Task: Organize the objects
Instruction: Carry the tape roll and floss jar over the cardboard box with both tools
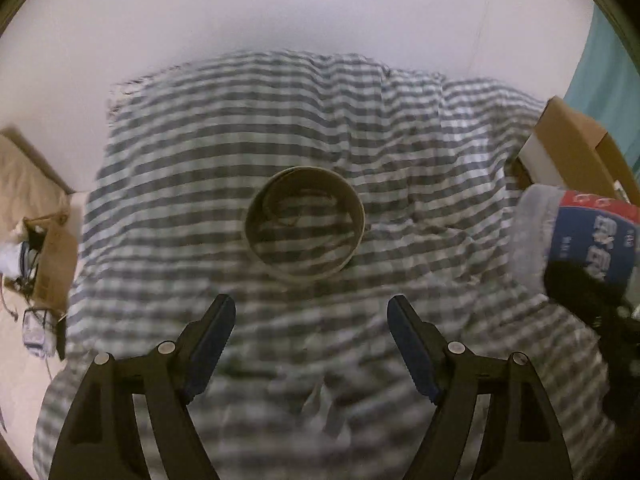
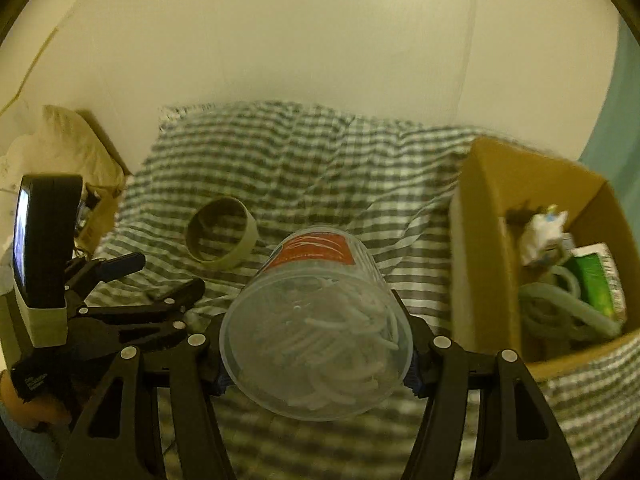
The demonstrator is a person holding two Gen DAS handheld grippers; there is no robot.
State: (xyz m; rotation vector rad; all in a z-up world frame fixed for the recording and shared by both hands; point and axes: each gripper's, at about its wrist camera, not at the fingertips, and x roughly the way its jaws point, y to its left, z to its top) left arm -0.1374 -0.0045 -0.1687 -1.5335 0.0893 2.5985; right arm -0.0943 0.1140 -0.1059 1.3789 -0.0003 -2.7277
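Note:
A brown tape roll lies flat on the striped bedspread, just ahead of my left gripper, which is open and empty. It also shows in the right wrist view. My right gripper is shut on a clear plastic jar with a red label and white pieces inside, held on its side above the bedspread. The jar shows at the right edge of the left wrist view. The left gripper shows at the left of the right wrist view.
An open cardboard box stands on the right, holding a green packet, pale tubing and a white item. It also shows in the left wrist view. Another box with clutter sits on the floor left. A white wall is behind.

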